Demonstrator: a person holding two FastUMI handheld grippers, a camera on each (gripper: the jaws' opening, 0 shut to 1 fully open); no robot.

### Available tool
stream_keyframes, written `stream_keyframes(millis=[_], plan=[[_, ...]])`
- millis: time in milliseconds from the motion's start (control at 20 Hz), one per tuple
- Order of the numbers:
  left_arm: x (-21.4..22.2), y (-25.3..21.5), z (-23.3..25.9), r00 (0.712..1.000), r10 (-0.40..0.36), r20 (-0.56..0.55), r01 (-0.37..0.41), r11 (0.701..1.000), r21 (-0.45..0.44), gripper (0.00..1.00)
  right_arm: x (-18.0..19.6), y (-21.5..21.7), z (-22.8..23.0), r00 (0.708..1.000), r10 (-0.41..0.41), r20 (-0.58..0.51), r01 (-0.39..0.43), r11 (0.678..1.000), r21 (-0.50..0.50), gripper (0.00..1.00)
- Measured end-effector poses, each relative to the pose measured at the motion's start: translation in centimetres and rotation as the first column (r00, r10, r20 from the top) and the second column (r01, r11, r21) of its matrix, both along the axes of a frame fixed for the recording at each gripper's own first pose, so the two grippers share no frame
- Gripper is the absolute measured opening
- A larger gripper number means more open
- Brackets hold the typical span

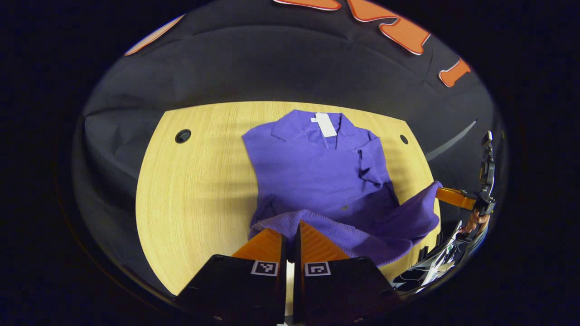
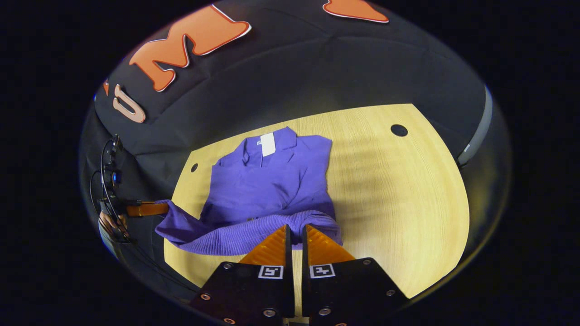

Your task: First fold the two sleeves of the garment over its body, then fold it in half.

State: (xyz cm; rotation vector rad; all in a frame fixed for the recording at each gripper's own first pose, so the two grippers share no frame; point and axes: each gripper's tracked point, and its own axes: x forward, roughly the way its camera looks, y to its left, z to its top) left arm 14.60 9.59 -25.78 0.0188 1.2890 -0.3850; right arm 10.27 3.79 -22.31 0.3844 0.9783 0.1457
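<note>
**Both hem corners pinched, hem lifted off the table**

Purple polo shirt (image 1: 317,172) lies on the wooden table (image 1: 199,190), collar at the far end from both hand-held grippers, white tag (image 1: 326,124) at the neck. Both sleeves already lie folded over the body.

Left hand-held gripper (image 1: 290,231): fingers nearly together, clamped on the ribbed hem (image 1: 326,226) right at its tips. Hem is bunched and raised there.

Right hand-held gripper (image 2: 295,235): same state, fingers closed to a narrow slit on the hem's other corner, fabric draped over the tips.

From the left gripper view, the right hand-held gripper sits off to the right at the table edge, hem stretched toward it, a hand (image 1: 478,222) behind it. From the right gripper view, the left hand-held gripper sits off to the left, the hem sagging between the two. Shirt's upper part lies flat, beyond both tips.
</note>
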Motion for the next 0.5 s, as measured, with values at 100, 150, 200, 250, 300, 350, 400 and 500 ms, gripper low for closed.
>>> stream_keyframes(millis=[100, 150, 200, 250, 300, 350, 400, 500], plan=[[2.8, -0.2, 0.2, 1.000, -0.010, 0.024, 0.009, 1.000, 0.021, 0.07, 2.0, -0.7, 0.3, 1.000, -0.005, 0.011, 0.005, 1.000, -0.009, 0.07], [4.4, -0.4, 0.4, 0.999, -0.015, 0.037, 0.014, 0.999, 0.034, 0.07, 3.2, -0.8, 0.4, 1.000, -0.004, 0.016, 0.005, 1.000, -0.013, 0.06], [5.5, -0.5, 0.7, 0.999, -0.022, 0.048, 0.020, 0.999, 0.044, 0.07, 4.5, -1.0, 0.5, 1.000, -0.009, 0.022, 0.009, 1.000, -0.020, 0.06], [7.1, -0.7, 0.7, 0.997, -0.033, 0.065, 0.029, 0.998, 0.059, 0.07, 5.6, -1.2, 0.7, 1.000, -0.006, 0.028, 0.006, 1.000, -0.026, 0.06], [8.5, -0.8, 0.7, 0.995, -0.051, 0.083, 0.044, 0.996, 0.080, 0.07, 6.9, -1.4, 0.8, 0.999, -0.009, 0.037, 0.010, 0.999, -0.036, 0.06], [9.9, -0.9, 0.7, 0.992, -0.071, 0.106, 0.061, 0.993, 0.103, 0.07, 8.1, -1.5, 0.9, 0.999, -0.010, 0.041, 0.012, 0.999, -0.040, 0.06], [10.8, -1.0, 0.4, 0.989, -0.083, 0.126, 0.068, 0.991, 0.119, 0.07, 9.3, -1.6, 1.0, 0.999, -0.014, 0.048, 0.015, 0.999, -0.041, 0.07], [13.1, -1.9, 0.0, 0.985, -0.072, 0.158, 0.053, 0.991, 0.121, 0.07, 11.6, -1.6, 0.7, 0.998, -0.019, 0.053, 0.021, 0.999, -0.043, 0.06]])
